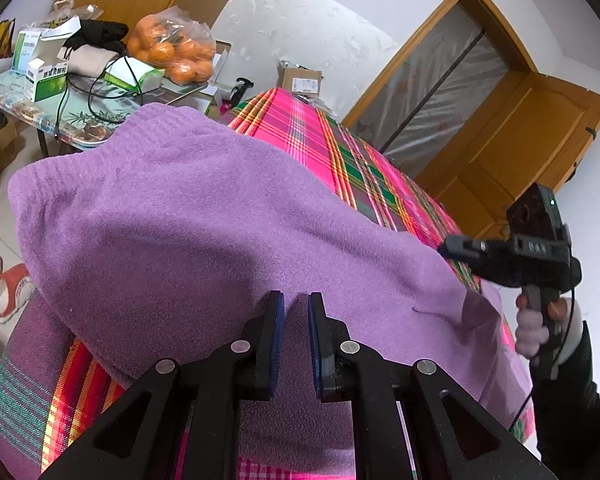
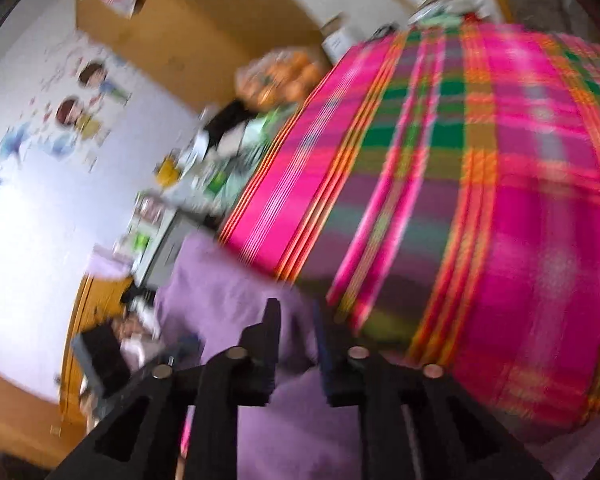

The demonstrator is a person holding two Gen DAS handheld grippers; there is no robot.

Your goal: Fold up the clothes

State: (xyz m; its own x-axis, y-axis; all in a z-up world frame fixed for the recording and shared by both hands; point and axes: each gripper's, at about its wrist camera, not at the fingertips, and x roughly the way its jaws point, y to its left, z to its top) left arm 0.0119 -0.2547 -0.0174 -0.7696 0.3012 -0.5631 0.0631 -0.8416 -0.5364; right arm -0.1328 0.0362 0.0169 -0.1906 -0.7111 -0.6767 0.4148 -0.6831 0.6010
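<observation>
A: Where does the purple sweater [image 1: 204,216] lie?

B: On the plaid-covered table [image 1: 300,128], spread over the near end. Its ribbed edge points toward the far left corner, so the long axis runs from the near right out to the far left. Whether it is already doubled over, I can't tell; one smooth layer shows on top.

A: And the left gripper [image 1: 296,308]?

B: Right over the near edge of the sweater, fingers a narrow gap apart, knit showing between them. I can't say whether cloth is pinched or only lies beneath.

A: The right gripper [image 1: 458,249]?

B: Off the sweater's right edge, held by a hand [image 1: 534,326], tips pointing in at the cloth. Its own view is smeared with motion: jaws [no point] a narrow gap apart, purple knit under and between them, plaid cloth beyond. Grip or no grip, I cannot tell.

A: Which is nearer the cloth?

B: The left, I judge; it sits on the hem's middle, the right at the side.

A: Containers?

B: On the side table [image 1: 28,96]: a plastic bag of oranges [image 1: 176,54], small green-and-white boxes [image 1: 46,80], one open. A cardboard parcel [image 1: 300,78] beyond the table's far end; contents unseen.
</observation>
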